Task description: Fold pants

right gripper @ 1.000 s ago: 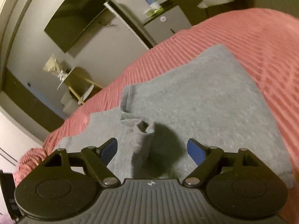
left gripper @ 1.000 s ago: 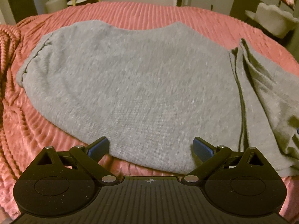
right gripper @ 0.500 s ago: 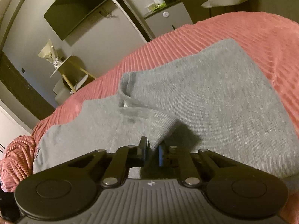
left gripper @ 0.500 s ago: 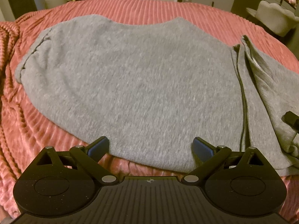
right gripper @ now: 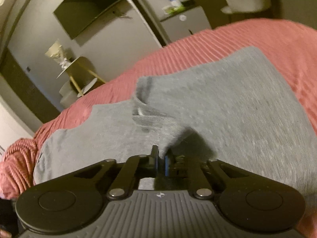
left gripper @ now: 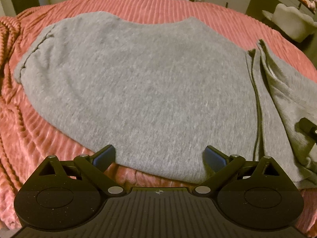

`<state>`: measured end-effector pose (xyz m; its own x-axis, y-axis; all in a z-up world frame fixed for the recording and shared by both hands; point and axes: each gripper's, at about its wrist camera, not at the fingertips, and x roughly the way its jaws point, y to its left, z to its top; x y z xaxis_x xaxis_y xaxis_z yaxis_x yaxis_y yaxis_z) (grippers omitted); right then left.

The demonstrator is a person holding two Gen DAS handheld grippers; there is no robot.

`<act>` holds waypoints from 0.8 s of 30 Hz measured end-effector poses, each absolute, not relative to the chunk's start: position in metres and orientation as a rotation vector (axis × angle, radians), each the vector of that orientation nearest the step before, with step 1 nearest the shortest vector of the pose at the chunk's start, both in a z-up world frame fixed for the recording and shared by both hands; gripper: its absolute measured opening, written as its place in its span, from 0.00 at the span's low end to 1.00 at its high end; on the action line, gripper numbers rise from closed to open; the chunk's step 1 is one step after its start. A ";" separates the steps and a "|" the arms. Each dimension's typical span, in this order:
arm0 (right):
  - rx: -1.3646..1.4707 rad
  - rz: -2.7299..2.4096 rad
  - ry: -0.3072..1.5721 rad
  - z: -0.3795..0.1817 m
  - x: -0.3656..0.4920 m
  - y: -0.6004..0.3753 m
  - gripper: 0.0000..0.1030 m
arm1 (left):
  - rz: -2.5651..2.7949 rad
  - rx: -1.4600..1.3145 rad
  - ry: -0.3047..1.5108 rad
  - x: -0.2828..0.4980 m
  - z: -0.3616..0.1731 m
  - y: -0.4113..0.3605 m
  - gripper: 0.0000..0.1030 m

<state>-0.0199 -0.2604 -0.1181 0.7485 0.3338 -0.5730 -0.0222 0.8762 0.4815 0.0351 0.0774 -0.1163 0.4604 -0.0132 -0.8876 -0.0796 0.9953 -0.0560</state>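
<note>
The bed (left gripper: 178,6), covered in a ribbed pink blanket (left gripper: 29,138), is being left bare in strips around the gray pants (left gripper: 138,89), which are being spread flat across its middle. The near hem is being straddled by the left tool (left gripper: 159,156), its fingers set wide apart and gripping nothing. A raised fold of the pants is being pinched by the right tool (right gripper: 161,161), closed narrow.
</note>
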 end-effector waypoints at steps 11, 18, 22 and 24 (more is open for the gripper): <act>0.031 0.429 0.767 -0.116 -0.052 -0.181 0.09 | 0.137 -0.197 1.056 0.029 -0.113 0.095 0.97; 0.141 0.457 0.720 -0.094 -0.066 -0.204 0.67 | 0.087 -0.160 1.060 0.028 -0.114 0.085 0.97; 0.437 0.294 0.635 -0.091 -0.075 -0.275 0.75 | 0.063 -0.160 1.063 0.028 -0.114 0.086 0.97; 0.645 0.163 0.630 -0.104 -0.075 -0.316 0.75 | 0.061 -0.155 1.064 0.029 -0.113 0.086 0.97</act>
